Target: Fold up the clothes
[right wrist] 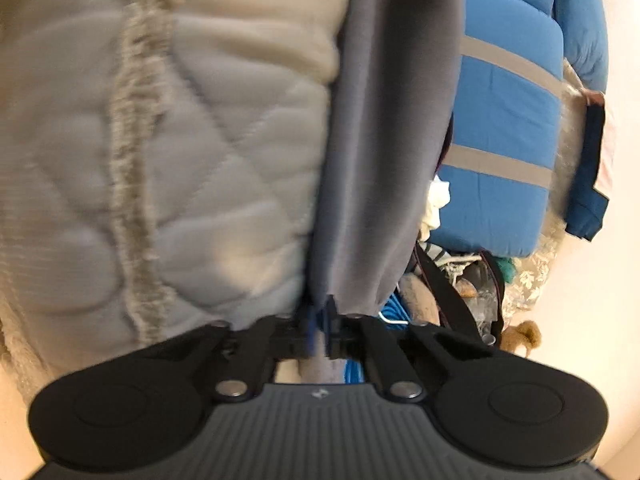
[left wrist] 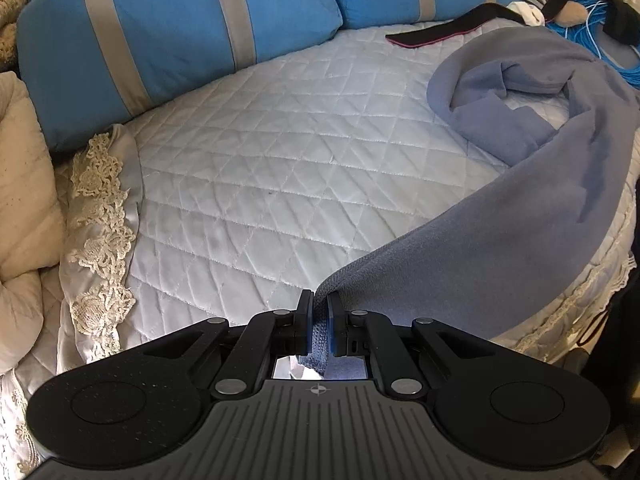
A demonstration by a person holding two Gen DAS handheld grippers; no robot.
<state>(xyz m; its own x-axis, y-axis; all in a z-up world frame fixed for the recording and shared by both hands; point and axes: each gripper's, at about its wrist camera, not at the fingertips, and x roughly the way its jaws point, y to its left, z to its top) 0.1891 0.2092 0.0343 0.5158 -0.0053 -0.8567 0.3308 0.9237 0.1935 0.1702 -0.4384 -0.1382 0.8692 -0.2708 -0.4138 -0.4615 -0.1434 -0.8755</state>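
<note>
A grey-blue fleece garment lies stretched over the right side of a quilted white bed, bunched at its far end. My left gripper is shut on the garment's ribbed near edge and holds it just above the bed. In the right wrist view, which is blurred and turned sideways, my right gripper is shut on another edge of the same garment, which hangs taut away from it beside the quilt.
Blue pillows with grey stripes line the bed's far side. A lace-trimmed cushion lies at the left. A black strap, coiled blue cable and clutter sit at the far right.
</note>
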